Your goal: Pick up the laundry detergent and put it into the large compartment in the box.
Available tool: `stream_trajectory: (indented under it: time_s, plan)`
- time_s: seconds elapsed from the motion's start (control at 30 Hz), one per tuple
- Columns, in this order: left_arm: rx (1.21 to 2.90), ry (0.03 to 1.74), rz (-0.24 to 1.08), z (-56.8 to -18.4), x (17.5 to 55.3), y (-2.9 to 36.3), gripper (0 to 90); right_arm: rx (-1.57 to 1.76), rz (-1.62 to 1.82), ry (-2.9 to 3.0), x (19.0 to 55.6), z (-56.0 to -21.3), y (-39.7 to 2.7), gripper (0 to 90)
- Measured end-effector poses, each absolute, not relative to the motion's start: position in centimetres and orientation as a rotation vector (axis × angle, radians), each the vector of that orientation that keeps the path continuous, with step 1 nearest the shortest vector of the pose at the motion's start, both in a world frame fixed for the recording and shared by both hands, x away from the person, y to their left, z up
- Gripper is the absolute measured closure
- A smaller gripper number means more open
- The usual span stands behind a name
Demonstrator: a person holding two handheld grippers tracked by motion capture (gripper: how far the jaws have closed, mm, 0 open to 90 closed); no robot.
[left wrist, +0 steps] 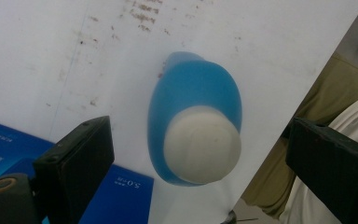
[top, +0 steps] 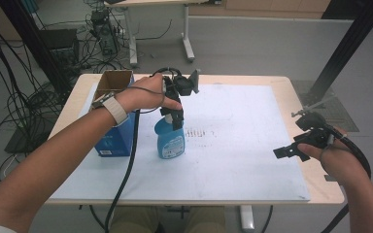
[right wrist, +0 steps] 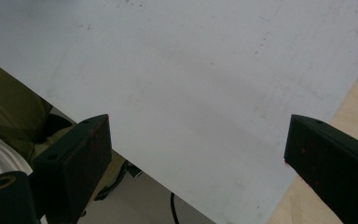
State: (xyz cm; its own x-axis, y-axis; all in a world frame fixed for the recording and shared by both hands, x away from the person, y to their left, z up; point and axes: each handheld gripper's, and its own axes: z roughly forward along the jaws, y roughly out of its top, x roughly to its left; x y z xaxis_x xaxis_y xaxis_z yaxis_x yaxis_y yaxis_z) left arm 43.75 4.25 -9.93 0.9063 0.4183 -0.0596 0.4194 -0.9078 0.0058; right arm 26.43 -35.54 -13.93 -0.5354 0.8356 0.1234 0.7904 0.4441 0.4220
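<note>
Blue bottle [top: 170, 140] with a white cap [left wrist: 202, 144] stands upright on the pale mat [top: 243, 141], just right of the blue carton [top: 114, 136]. Straight above the bottle hangs the left gripper [top: 177, 118], jaws spread wide on either side of the cap, not touching it. Well to the bottle's right, near the mat's edge, the right gripper [top: 287, 152] is open and empty.

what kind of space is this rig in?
Probably a lab or workshop data-collection station: cable bundles trail over the grey floor, black frame posts flank the table, and a second bench stands behind.
</note>
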Motion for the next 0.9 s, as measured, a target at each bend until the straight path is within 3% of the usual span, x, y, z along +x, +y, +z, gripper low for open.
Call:
stream_trajectory:
  time_s: [0.9]
  plan:
    - [3.045,0.679,-0.092,-9.99,43.87,4.49,8.1,1.458,0.669,2.58,26.49,-13.94,-35.56,7.5]
